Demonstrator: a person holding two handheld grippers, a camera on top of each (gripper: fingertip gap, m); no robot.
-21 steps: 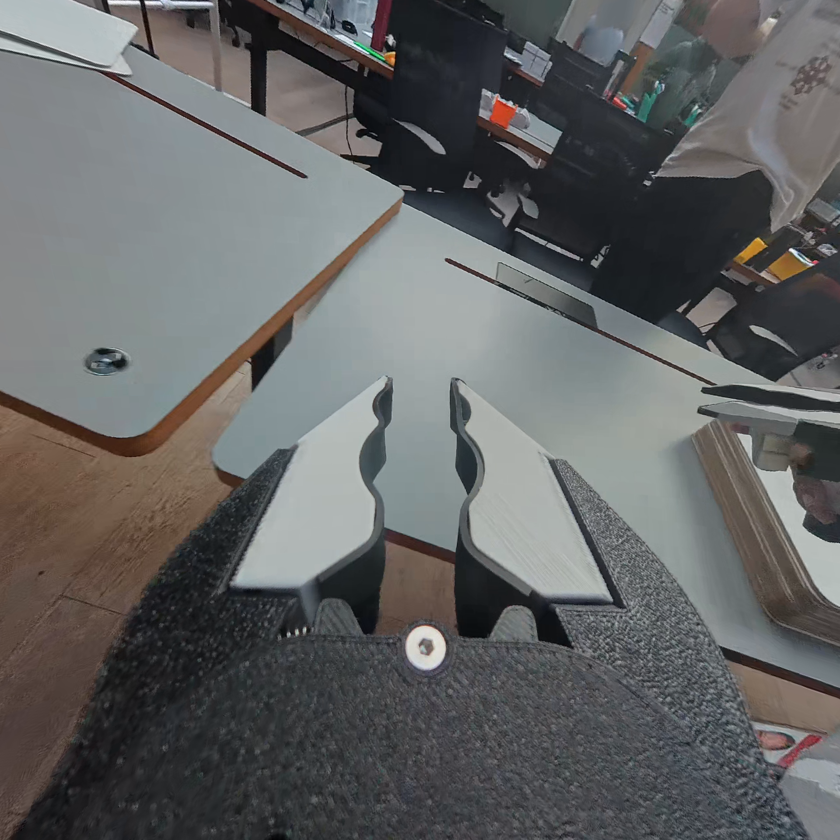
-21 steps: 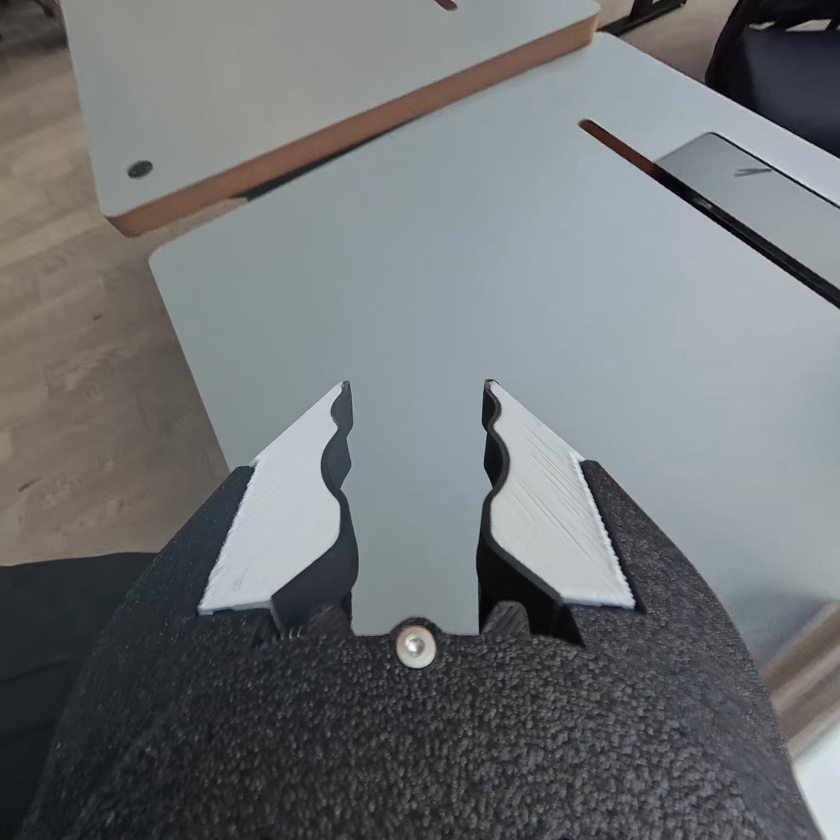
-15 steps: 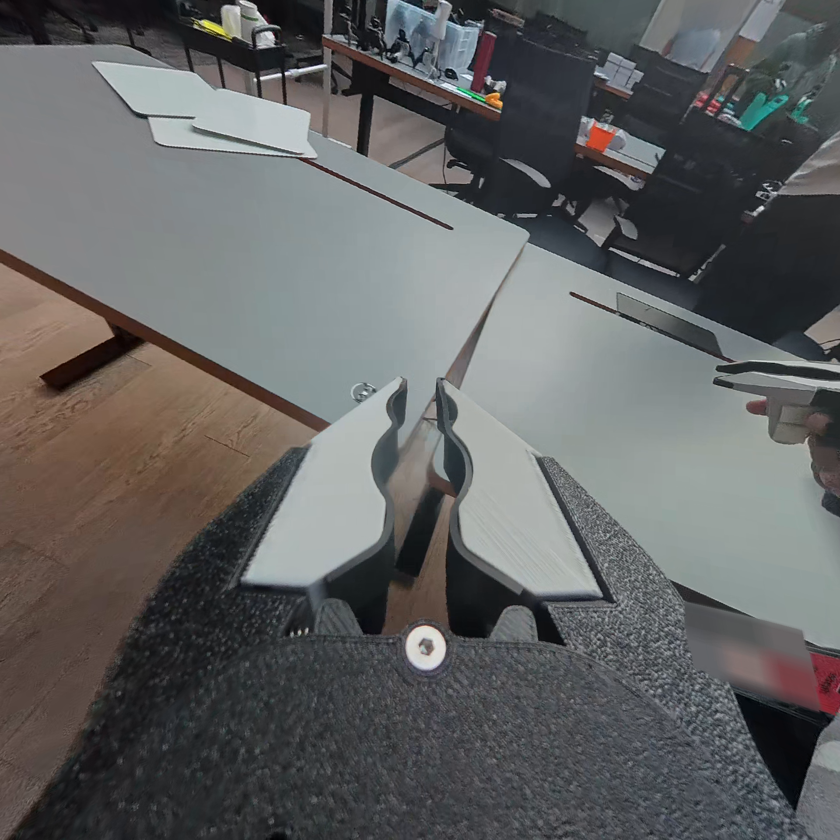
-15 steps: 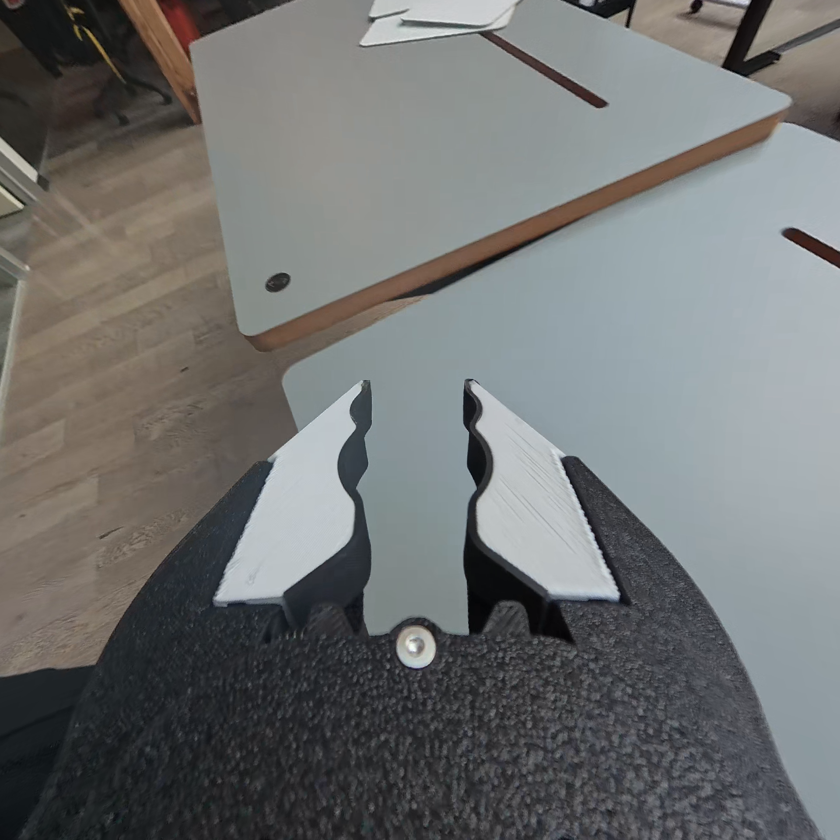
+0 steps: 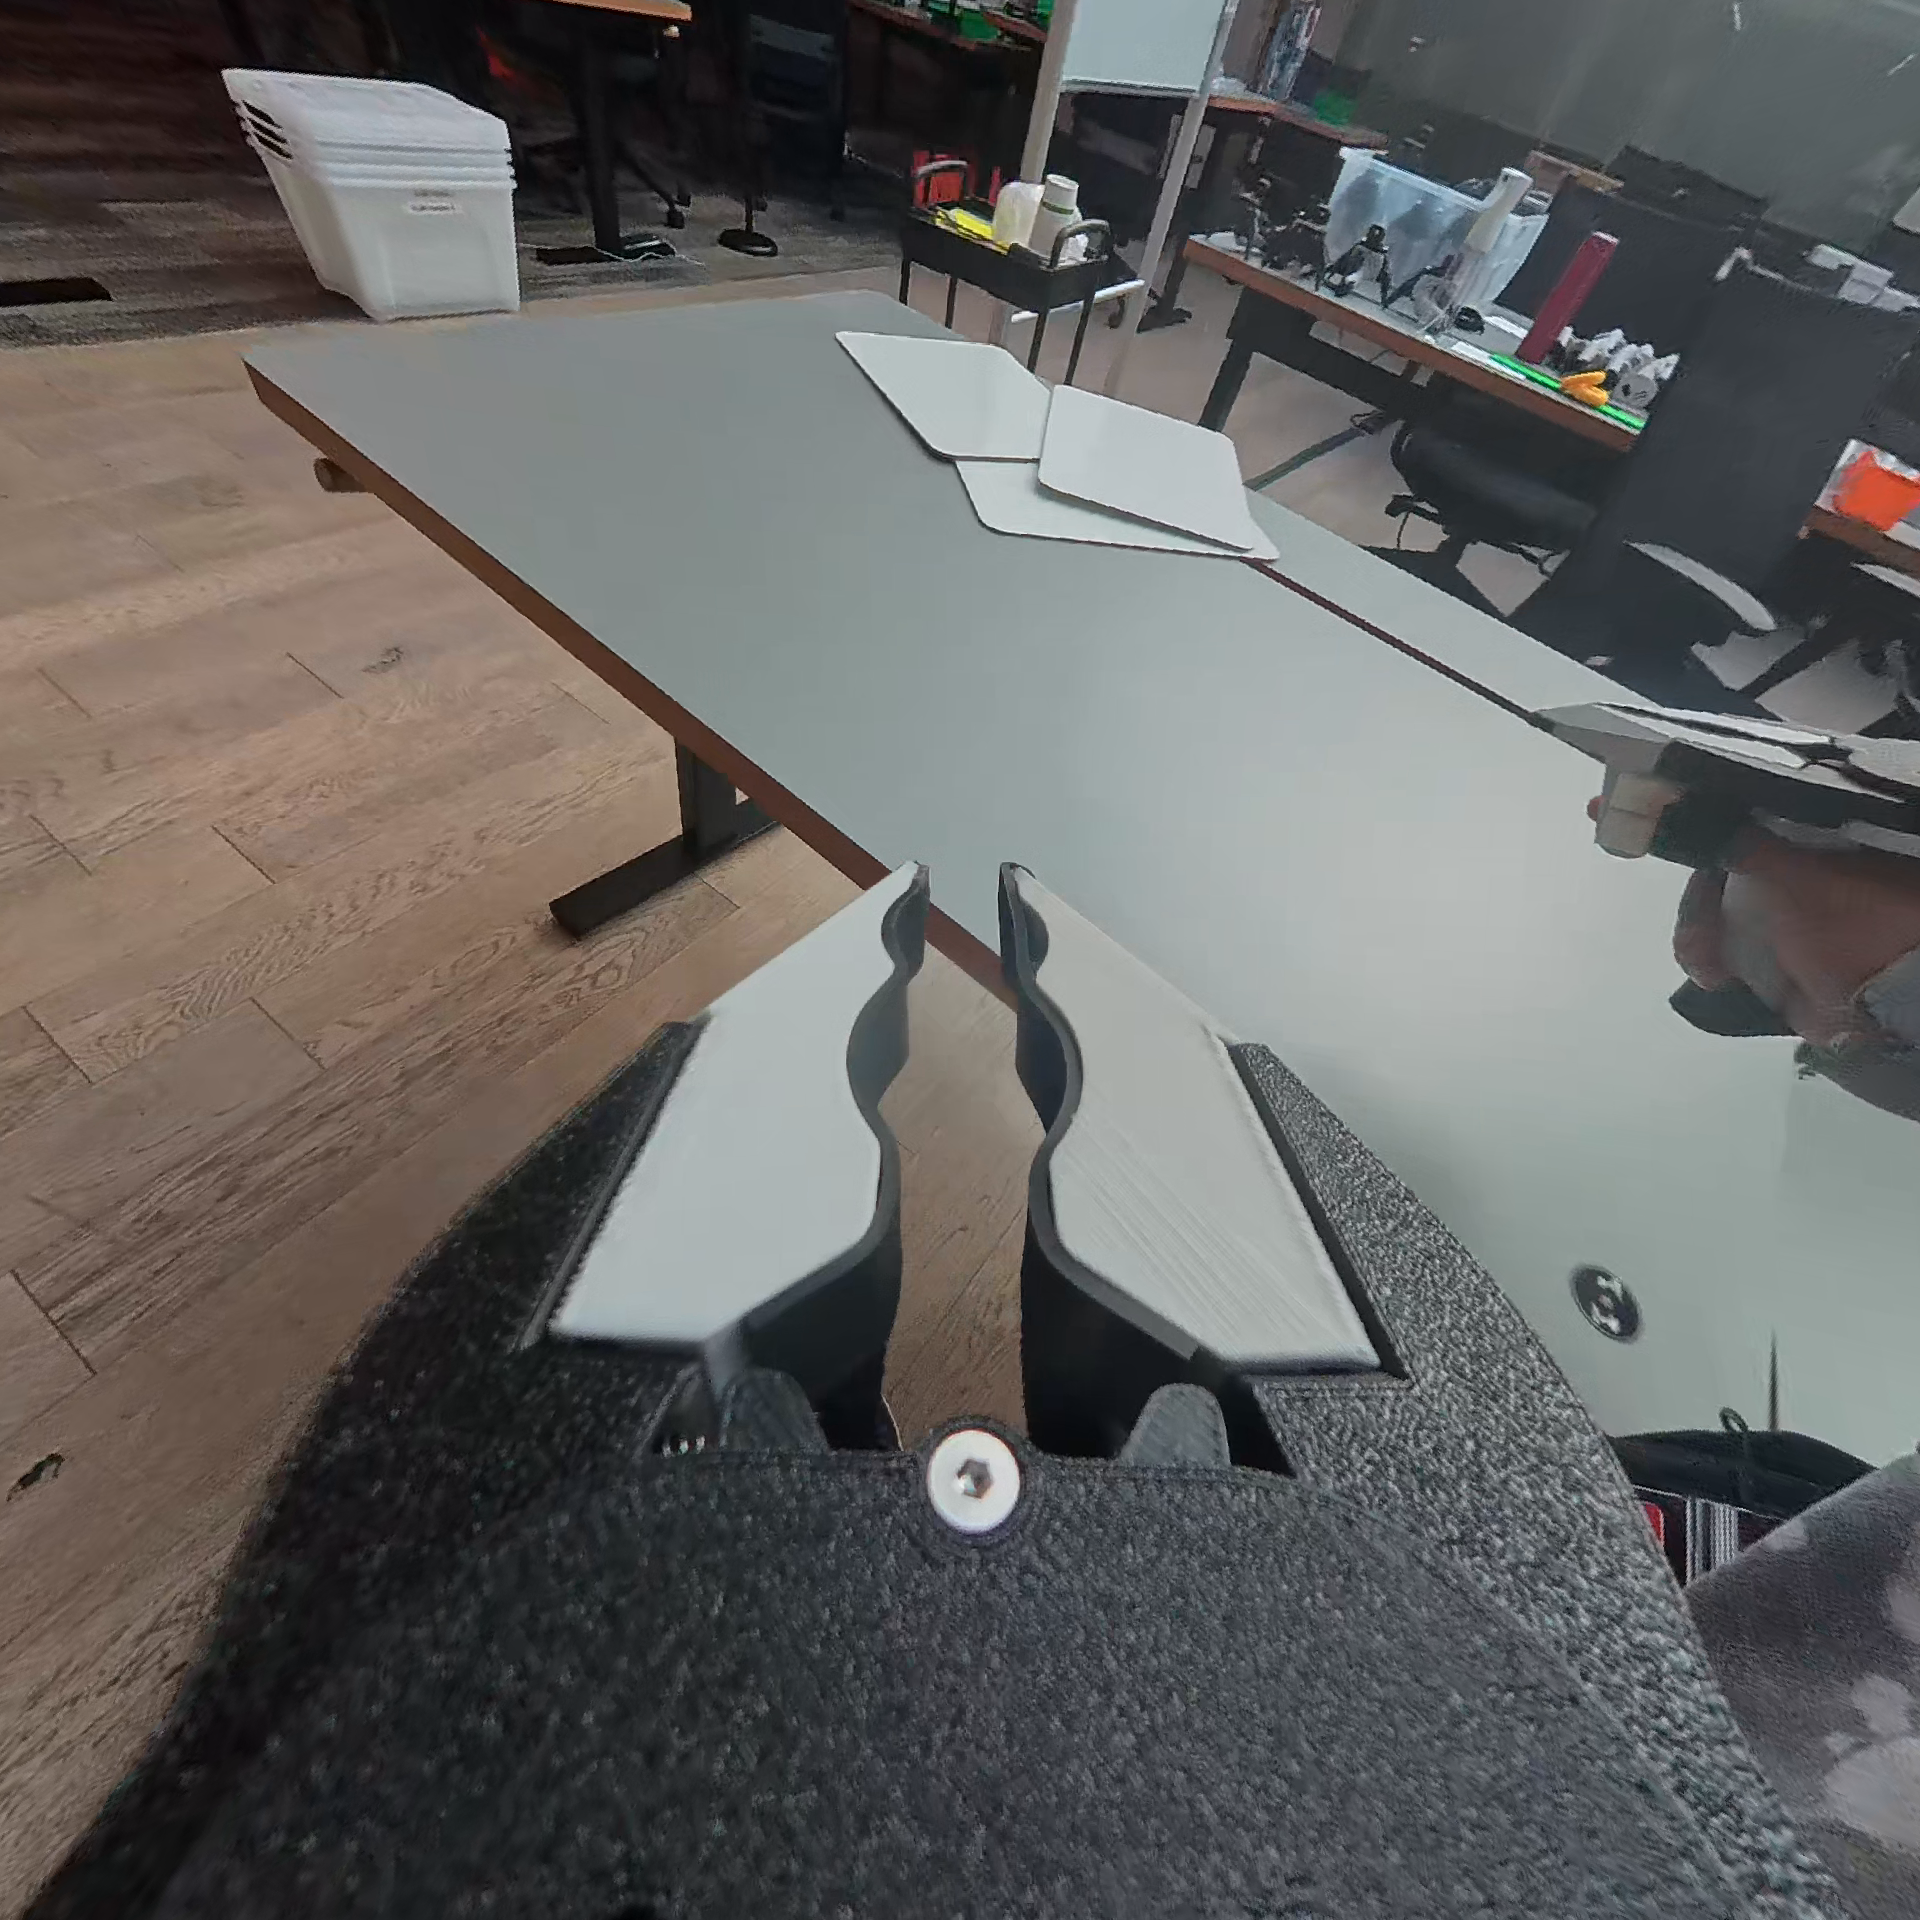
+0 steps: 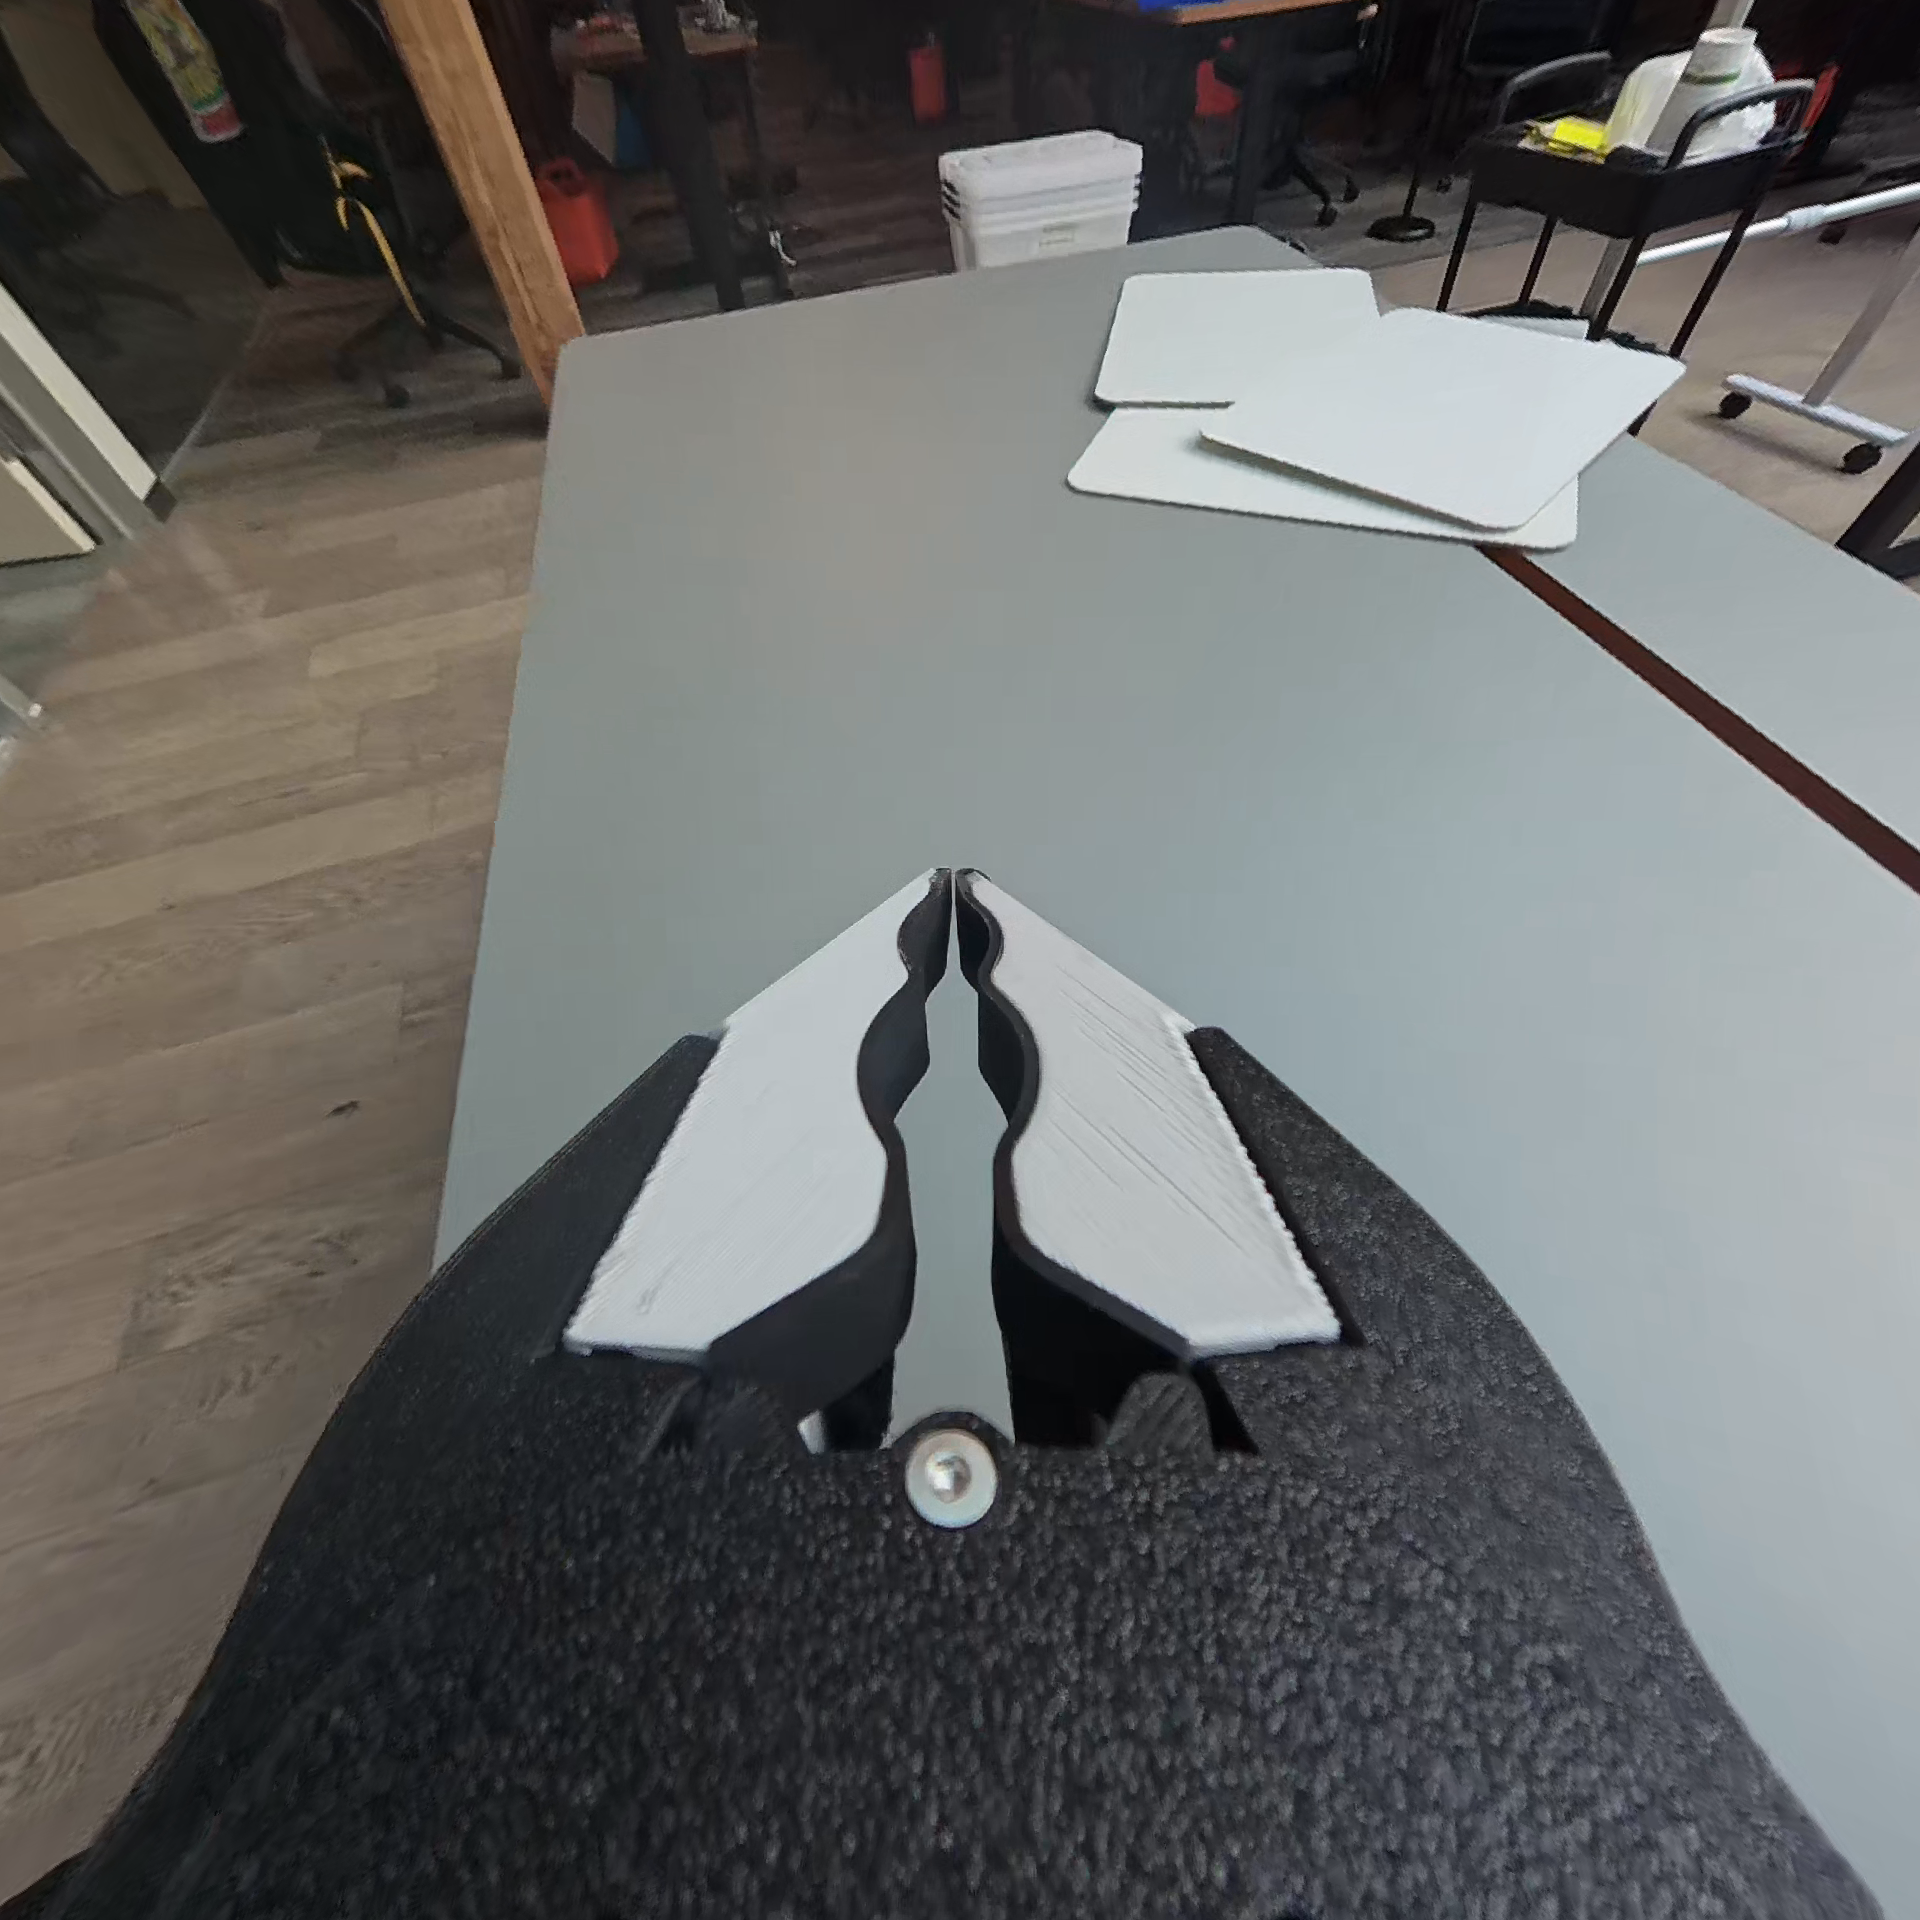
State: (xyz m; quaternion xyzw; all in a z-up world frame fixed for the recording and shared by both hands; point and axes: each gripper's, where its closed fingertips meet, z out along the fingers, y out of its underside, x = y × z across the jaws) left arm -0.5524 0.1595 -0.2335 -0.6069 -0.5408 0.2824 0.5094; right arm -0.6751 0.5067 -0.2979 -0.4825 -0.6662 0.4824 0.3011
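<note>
The left gripper (image 5: 961,883) is hanging over the near edge of the grey worktop (image 5: 935,644), its fingers (image 5: 769,1143) standing a little apart with nothing between them; wooden floor (image 5: 260,831) is showing through the gap. The right gripper (image 6: 954,878) is hovering above the same worktop, its fingers (image 6: 1122,1132) meeting at the tips and gripping nothing. In the left wrist view it is also showing at the right edge (image 5: 1714,764), held in a hand (image 5: 1787,945) above the worktop. Three pale boards (image 6: 1382,416) are lying far off on the worktop, overlapping one another, well apart from both grippers. A dark slot (image 6: 1714,727) is running along the worktop from just beside them. Behind the worktop a stack of white bins (image 5: 384,197) is sitting on the floor, and a black cart (image 6: 1621,177) is standing near the boards' corner. A round metal fitting (image 5: 1605,1301) is sitting in the worktop just beside the left gripper
</note>
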